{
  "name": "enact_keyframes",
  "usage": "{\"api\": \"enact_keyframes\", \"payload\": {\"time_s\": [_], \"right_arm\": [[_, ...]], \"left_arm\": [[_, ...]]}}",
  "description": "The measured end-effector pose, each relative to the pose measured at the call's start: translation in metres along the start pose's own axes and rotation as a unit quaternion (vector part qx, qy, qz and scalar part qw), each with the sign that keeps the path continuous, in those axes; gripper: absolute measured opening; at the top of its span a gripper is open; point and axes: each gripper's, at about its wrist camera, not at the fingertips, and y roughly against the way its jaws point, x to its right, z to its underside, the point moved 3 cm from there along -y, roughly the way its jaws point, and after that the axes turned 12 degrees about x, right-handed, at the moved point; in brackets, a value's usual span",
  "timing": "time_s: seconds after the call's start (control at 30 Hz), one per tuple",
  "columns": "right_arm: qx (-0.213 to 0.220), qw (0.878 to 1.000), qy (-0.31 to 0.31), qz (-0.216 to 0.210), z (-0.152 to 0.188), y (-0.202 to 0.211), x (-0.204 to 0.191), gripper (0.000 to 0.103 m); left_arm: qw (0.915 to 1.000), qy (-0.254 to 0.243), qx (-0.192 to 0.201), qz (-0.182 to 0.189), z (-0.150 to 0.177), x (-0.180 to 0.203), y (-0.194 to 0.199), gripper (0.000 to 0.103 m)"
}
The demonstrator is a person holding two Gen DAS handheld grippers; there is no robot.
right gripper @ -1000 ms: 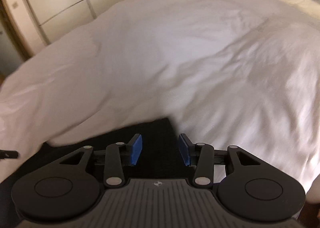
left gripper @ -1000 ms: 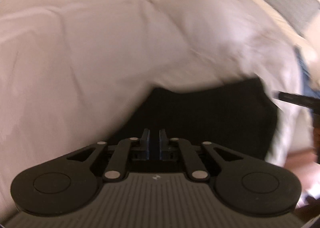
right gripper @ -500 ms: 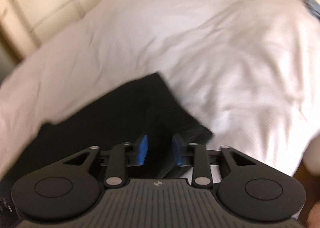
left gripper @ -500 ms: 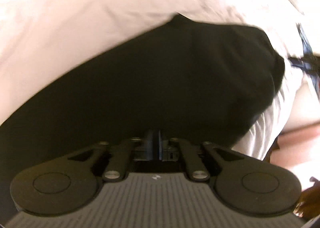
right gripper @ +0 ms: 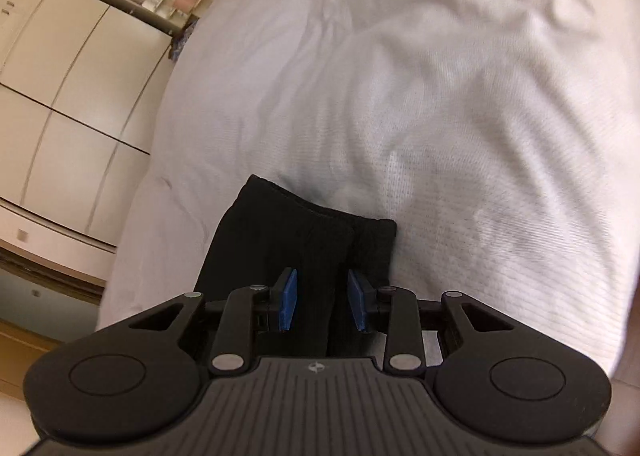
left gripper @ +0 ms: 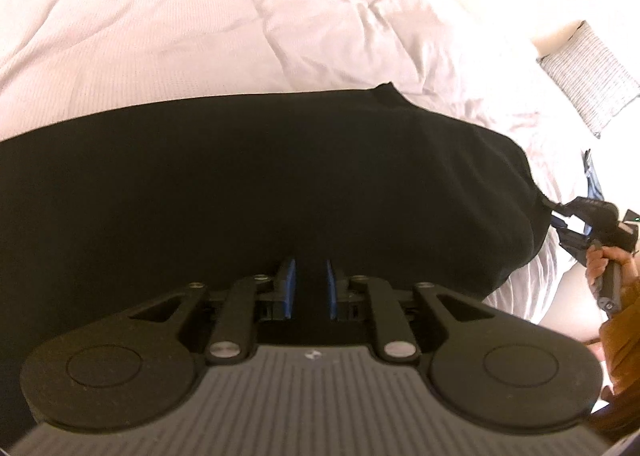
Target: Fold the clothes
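Note:
A black garment [left gripper: 240, 176] lies spread wide across the white bed cover [left gripper: 200, 16]. My left gripper [left gripper: 311, 288] hovers low over its near part. Its jaws are opening, with a narrow gap between the blue pads, and I cannot tell if cloth is still between them. At the far right, my right gripper [left gripper: 560, 216] has the garment's corner drawn into it. In the right wrist view, the garment's narrow end [right gripper: 304, 232] runs between the closing jaws of my right gripper [right gripper: 322, 296], whose pads press on a fold of cloth.
A grey striped pillow [left gripper: 588, 76] lies at the bed's right side, with a blue item [left gripper: 592, 180] below it. A person's hand [left gripper: 604, 260] holds the right gripper's handle. Cream wardrobe doors [right gripper: 60, 76] stand left of the bed, and the bed edge [right gripper: 120, 276] drops to the floor.
The left gripper swept in low over the black garment, which now lies flat, and its jaws parted slightly. The right gripper rolled, sank onto the garment's end and narrowed its jaws around it.

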Motion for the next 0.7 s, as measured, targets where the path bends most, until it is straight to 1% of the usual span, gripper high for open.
{"api": "enact_keyframes", "payload": {"time_s": [0.03,0.07,0.13,0.23,0.3,0.37,0.4,0.43,0.47,0.5,0.53,0.6,0.67,0.7], "right_arm": [[0.004,1.0,0.012,-0.001,0.002,-0.001,0.001,0.014],[0.009,1.0,0.025,-0.003,0.004,-0.001,0.002,0.012],[0.04,0.997,0.064,-0.028,0.004,0.011,-0.005,0.01],[0.099,0.984,0.134,-0.06,0.008,0.032,-0.019,0.009],[0.097,0.984,0.146,-0.029,0.014,0.02,-0.006,0.009],[0.09,0.984,0.153,-0.007,0.023,0.004,0.01,0.004],[0.098,0.983,0.153,-0.006,0.026,0.006,0.01,0.004],[0.107,0.982,0.155,-0.004,0.03,0.01,0.009,0.007],[0.119,0.979,0.164,-0.002,0.032,0.02,-0.001,0.009],[0.132,0.975,0.177,-0.008,0.033,0.031,-0.012,0.009],[0.143,0.972,0.188,-0.016,0.032,0.039,-0.021,0.009],[0.152,0.967,0.203,-0.023,0.029,0.049,-0.033,0.008],[0.136,0.967,0.215,0.009,0.027,0.037,-0.031,0.008],[0.119,0.969,0.213,0.032,0.03,0.024,-0.022,0.008]], "left_arm": [[0.9999,-0.004,0.009,0.004,0.002,-0.001,0.002,0.012],[0.9998,-0.01,0.015,0.007,0.004,0.002,-0.002,0.012],[0.999,-0.029,0.03,0.016,0.008,0.001,0.002,0.012],[0.9971,-0.054,0.047,0.024,0.015,0.002,0.002,0.013],[0.9962,-0.054,0.063,0.029,0.021,0.001,0.009,0.013],[0.9968,-0.039,0.068,0.017,0.028,-0.002,0.024,0.013],[0.9971,-0.03,0.071,0.003,0.031,-0.005,0.035,0.013],[0.997,-0.021,0.073,-0.011,0.035,-0.008,0.046,0.014],[0.9967,-0.011,0.076,-0.024,0.038,-0.011,0.057,0.016],[0.996,0.005,0.082,-0.035,0.043,-0.017,0.071,0.019],[0.9946,0.009,0.092,-0.046,0.048,-0.021,0.082,0.02],[0.9913,0.017,0.111,-0.069,0.057,-0.029,0.104,0.021],[0.9876,0.037,0.125,-0.087,0.066,-0.036,0.122,0.021],[0.9857,0.051,0.129,-0.095,0.071,-0.04,0.129,0.021]]}}
